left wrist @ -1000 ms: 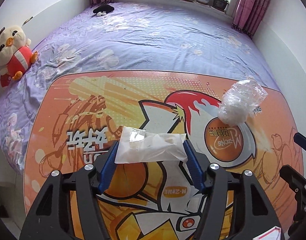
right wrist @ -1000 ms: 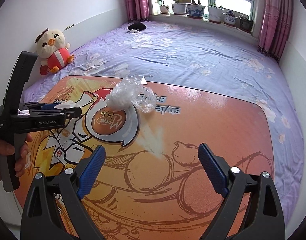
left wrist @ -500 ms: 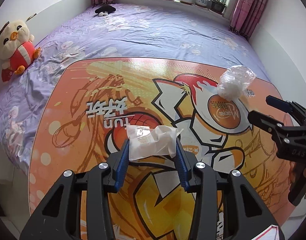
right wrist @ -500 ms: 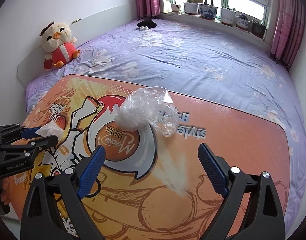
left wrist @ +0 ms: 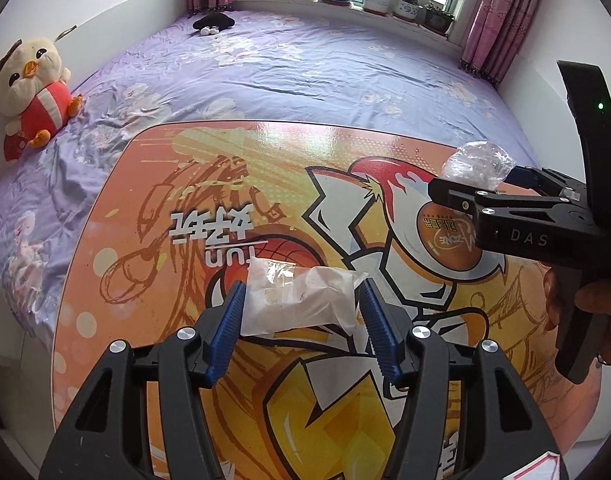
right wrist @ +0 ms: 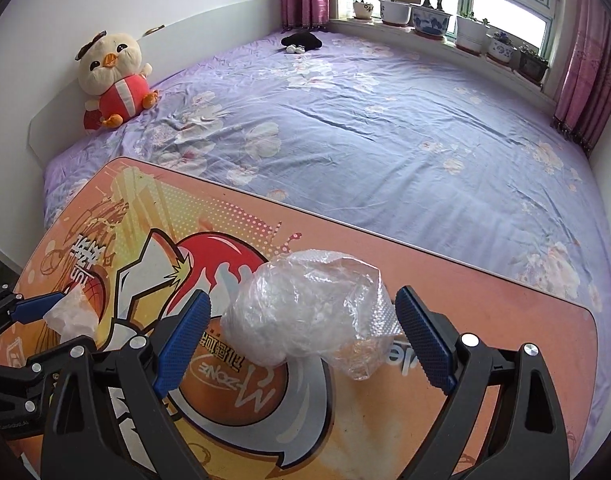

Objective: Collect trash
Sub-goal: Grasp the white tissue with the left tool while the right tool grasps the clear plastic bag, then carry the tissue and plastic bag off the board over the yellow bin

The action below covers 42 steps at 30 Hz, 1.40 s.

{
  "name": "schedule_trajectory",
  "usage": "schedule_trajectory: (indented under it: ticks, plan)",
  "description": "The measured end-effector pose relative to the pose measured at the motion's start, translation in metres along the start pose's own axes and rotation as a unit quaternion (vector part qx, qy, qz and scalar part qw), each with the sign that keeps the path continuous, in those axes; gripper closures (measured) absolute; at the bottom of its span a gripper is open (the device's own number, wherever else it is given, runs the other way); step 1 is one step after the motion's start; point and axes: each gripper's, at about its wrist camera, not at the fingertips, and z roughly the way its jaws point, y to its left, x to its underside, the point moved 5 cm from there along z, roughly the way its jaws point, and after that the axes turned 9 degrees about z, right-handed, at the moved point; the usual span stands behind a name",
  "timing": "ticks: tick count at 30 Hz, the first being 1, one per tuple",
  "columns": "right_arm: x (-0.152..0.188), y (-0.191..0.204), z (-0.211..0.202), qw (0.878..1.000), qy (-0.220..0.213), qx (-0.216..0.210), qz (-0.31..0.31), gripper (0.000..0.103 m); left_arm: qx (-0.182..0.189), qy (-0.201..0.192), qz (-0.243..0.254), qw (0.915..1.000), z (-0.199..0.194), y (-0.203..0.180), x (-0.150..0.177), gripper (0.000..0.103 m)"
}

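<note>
My left gripper [left wrist: 301, 312] is shut on a crumpled white plastic wrapper [left wrist: 297, 298] and holds it above the orange cartoon-printed table [left wrist: 153, 208]. The wrapper also shows in the right wrist view [right wrist: 71, 314], between the left gripper's fingers. A crumpled clear plastic bag [right wrist: 305, 312] lies on the table. My right gripper [right wrist: 301, 332] is open, its blue pads on either side of the bag without touching it. In the left wrist view the bag [left wrist: 477, 164] sits just beyond the right gripper's black body [left wrist: 517, 216].
The table stands on a bed with a purple floral sheet [right wrist: 365, 120]. A plush chick toy [right wrist: 113, 80] sits by the wall at left. Potted plants [right wrist: 433, 16] line the windowsill. A red-and-white paper corner [left wrist: 549, 466] shows at the lower right.
My left gripper closed on the white wrapper and lifted it back from the table. My right gripper moved forward until its open fingers straddle the clear bag.
</note>
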Motion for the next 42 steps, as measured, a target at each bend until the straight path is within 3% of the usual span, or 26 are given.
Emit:
schedule_trajectory:
  ticks: [5,8,10,15,32,42]
  plan:
    - [0.003,0.0,0.002,1.0,0.001,-0.001,0.008,0.045,0.004,-0.005,-0.007,1.0,0.0,0.002,0.0,0.054]
    - [0.004,0.0,-0.001,1.0,-0.001,-0.002,0.007,0.059,0.005,-0.006,-0.005,1.0,0.0,0.003,0.001,0.063]
    - [0.005,-0.001,-0.003,1.0,-0.002,0.0,0.008,0.061,0.005,-0.005,-0.005,1.0,0.0,0.004,0.002,0.072]
    - [0.011,0.0,-0.007,1.0,0.0,-0.001,0.008,0.062,0.011,-0.004,-0.008,0.9999,-0.003,0.005,0.005,0.079]
    - [0.076,0.016,-0.062,0.999,0.031,-0.02,0.027,0.062,0.028,-0.004,-0.038,0.9989,-0.047,0.008,0.048,0.08]
    - [0.116,0.07,-0.118,0.998,0.031,-0.062,-0.009,0.062,0.025,-0.015,-0.045,0.9986,-0.096,0.02,0.095,0.08]
